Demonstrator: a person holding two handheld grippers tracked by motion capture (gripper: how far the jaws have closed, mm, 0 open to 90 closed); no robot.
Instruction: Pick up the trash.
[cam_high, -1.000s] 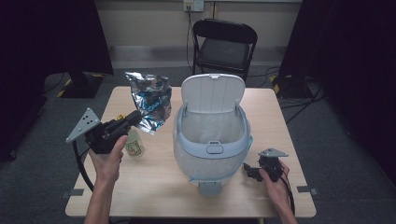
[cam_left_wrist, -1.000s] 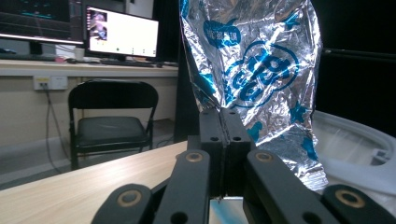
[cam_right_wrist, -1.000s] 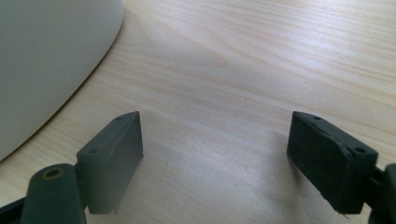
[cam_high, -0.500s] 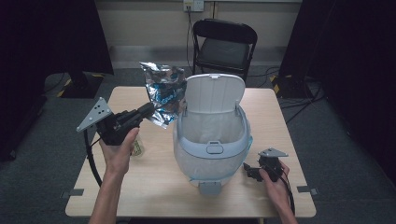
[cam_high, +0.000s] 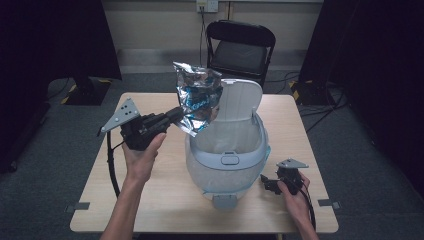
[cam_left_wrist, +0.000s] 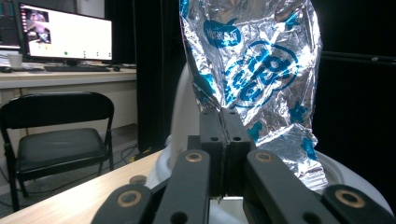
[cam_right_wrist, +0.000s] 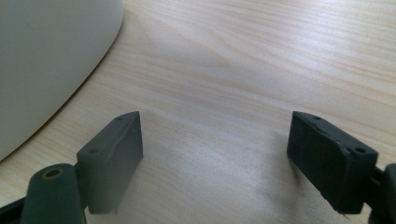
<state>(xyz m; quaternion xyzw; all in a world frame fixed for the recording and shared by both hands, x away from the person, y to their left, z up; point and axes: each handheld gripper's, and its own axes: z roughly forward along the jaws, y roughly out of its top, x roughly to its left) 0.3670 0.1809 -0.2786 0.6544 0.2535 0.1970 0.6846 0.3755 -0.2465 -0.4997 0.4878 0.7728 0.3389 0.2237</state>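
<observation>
Left tongs (cam_high: 176, 113) pinch a crinkled foil snack bag (cam_high: 198, 95) by its lower edge, the light, flimsy, slippery bag standing above them beside the open bin (cam_high: 227, 150); right tongs (cam_high: 265, 181) rest wide, empty, on the table (cam_high: 165, 200).

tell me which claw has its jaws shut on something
The left claw, its jaws pinched on the edge of the foil bag over the open bin. The right claw sits open on the table.

We see blue marks on the shiny foil bag (cam_left_wrist: 261, 60), but we cannot read any words.
</observation>
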